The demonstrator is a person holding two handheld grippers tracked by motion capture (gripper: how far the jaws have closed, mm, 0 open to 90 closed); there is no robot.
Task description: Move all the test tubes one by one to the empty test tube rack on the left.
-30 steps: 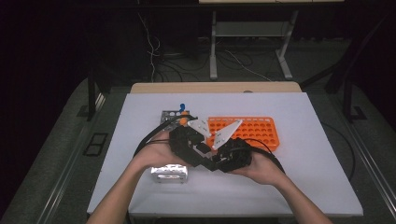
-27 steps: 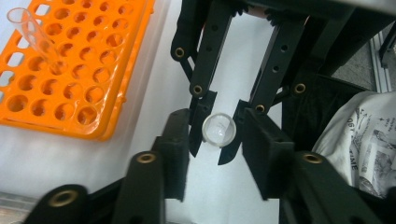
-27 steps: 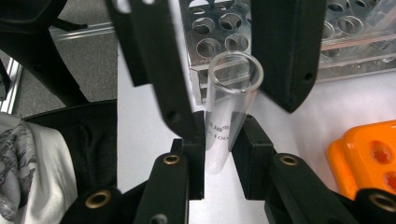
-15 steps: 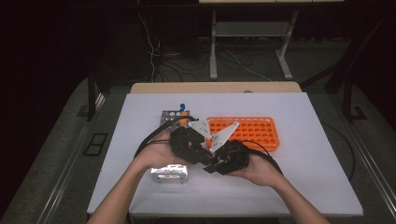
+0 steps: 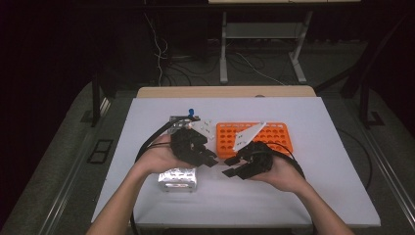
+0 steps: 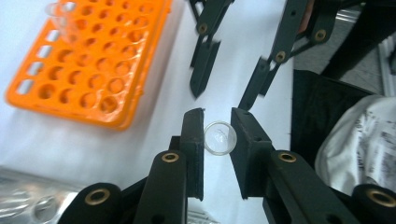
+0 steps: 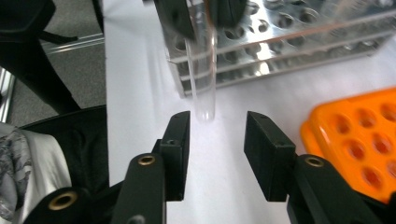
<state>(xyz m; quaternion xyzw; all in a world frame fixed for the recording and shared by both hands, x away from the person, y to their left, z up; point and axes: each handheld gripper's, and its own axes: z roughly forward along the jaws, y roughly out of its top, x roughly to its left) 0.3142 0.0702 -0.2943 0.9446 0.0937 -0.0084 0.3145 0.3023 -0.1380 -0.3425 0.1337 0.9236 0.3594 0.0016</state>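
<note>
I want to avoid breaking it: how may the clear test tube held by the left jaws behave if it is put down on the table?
The test tube looks like thin clear glass, so it is probably fragile. Its round, smooth body would likely roll on the flat white table and may slip between the jaws. The orange rack seems safer.

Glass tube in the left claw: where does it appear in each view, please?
High view: too small to make out, at the left claw tips, centre.
Left gripper view: glass tube end-on, pinched between the jaws, centre.
Right gripper view: glass tube upper middle, before the metal rack.
Shared landmark: orange rack.
</note>
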